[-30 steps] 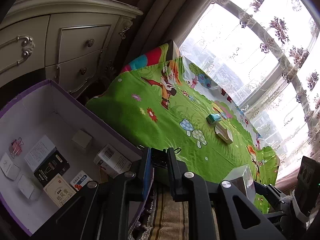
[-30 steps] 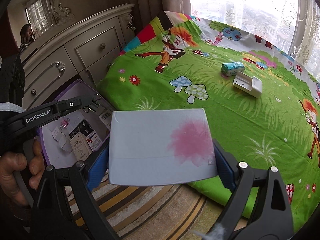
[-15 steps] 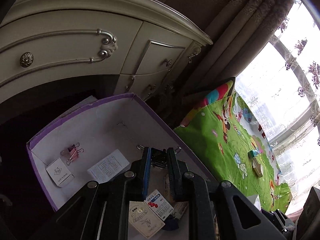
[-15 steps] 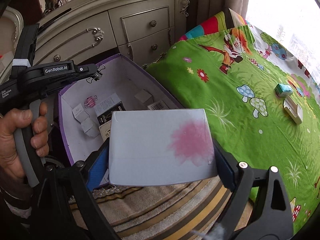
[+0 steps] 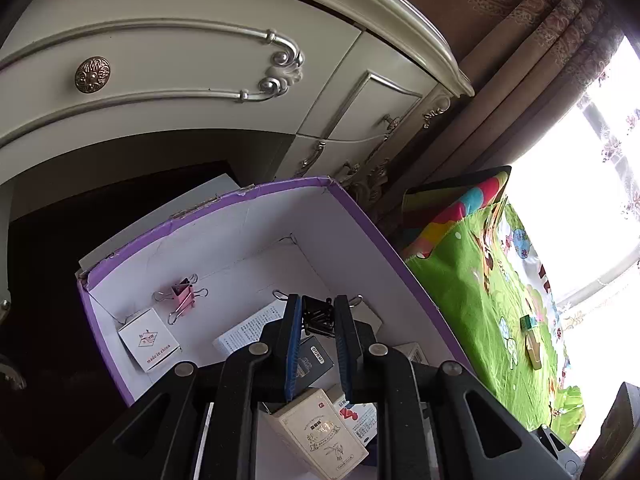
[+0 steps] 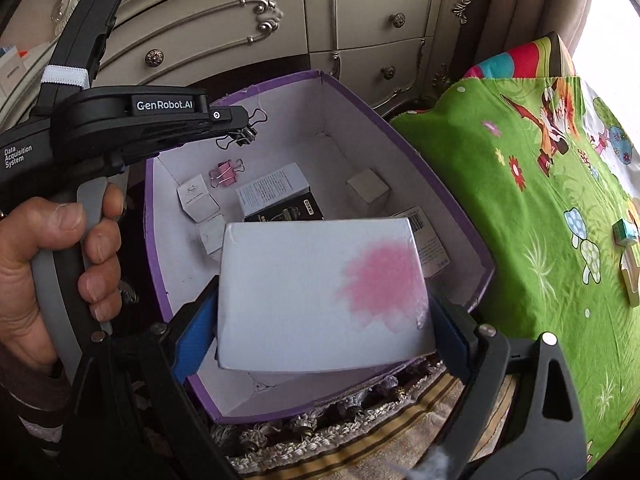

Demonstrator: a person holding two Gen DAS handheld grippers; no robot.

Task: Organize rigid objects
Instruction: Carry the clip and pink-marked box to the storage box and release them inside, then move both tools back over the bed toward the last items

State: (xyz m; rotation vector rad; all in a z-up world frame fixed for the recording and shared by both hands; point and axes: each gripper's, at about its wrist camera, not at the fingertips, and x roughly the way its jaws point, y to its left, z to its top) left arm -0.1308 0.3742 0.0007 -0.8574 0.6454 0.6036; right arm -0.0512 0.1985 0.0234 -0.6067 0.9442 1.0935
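Fingers (image 5: 316, 312) of left gripper clamped on black metal binder clip (image 5: 318, 318); right fingers (image 6: 320, 320) clamped on white pink-stained cardboard box (image 6: 320, 292). Both swung from green bed to above purple-walled carton (image 6: 440, 184); release next, probably.

Open box (image 6: 400, 152) on the floor, in front of the dresser (image 6: 280, 20), with the bed (image 6: 540, 200) to its right. Inside the box: binder clip (image 6: 225, 173) at back left, small carton (image 6: 197, 197) just beside it, booklet box (image 6: 276, 190) mid-floor, cube (image 6: 367, 191) to its right. Two small packs (image 6: 626, 248) lie on the bed, well apart from the box. Rug (image 6: 400, 440) lies under the near box edge.
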